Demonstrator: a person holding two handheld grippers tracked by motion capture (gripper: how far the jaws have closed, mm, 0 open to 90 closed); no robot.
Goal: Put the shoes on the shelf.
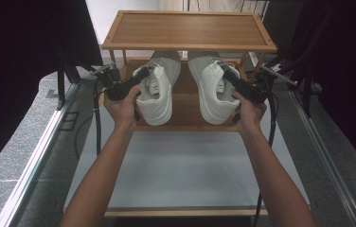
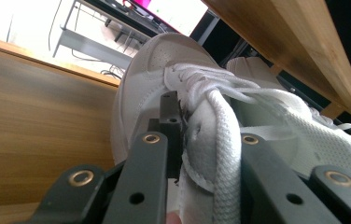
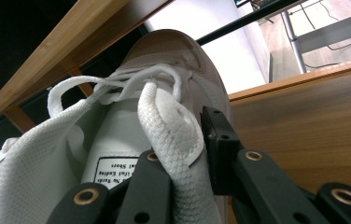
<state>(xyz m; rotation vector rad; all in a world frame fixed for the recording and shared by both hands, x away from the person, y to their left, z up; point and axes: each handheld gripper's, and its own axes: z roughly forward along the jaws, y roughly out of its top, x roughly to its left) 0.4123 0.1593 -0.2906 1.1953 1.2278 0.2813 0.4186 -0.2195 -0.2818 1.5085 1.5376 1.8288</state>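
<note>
Gripper by gripper, we have both shoes in hand: our left gripper is clamped on the collar edge and laces of the left sneaker, and our right gripper is clamped on the padded tongue of the right sneaker. In each gripper view the jaws pinch white fabric between them.

Both sneakers sit side by side on the middle shelf of the bamboo shoe rack, toes pointing away from us under the top shelf, heels near the front edge. We cannot tell whether the soles rest on the board or ride just above it.

We judge this to be the carrying step, with the pair either going onto or coming off that shelf. The next move calls for keeping both grips firm and the shoes level, clear of the top shelf's underside.

The sneakers are white low-tops with perforated toe boxes, white laces and mesh-lined tongues; a printed label shows inside the right one.
</note>
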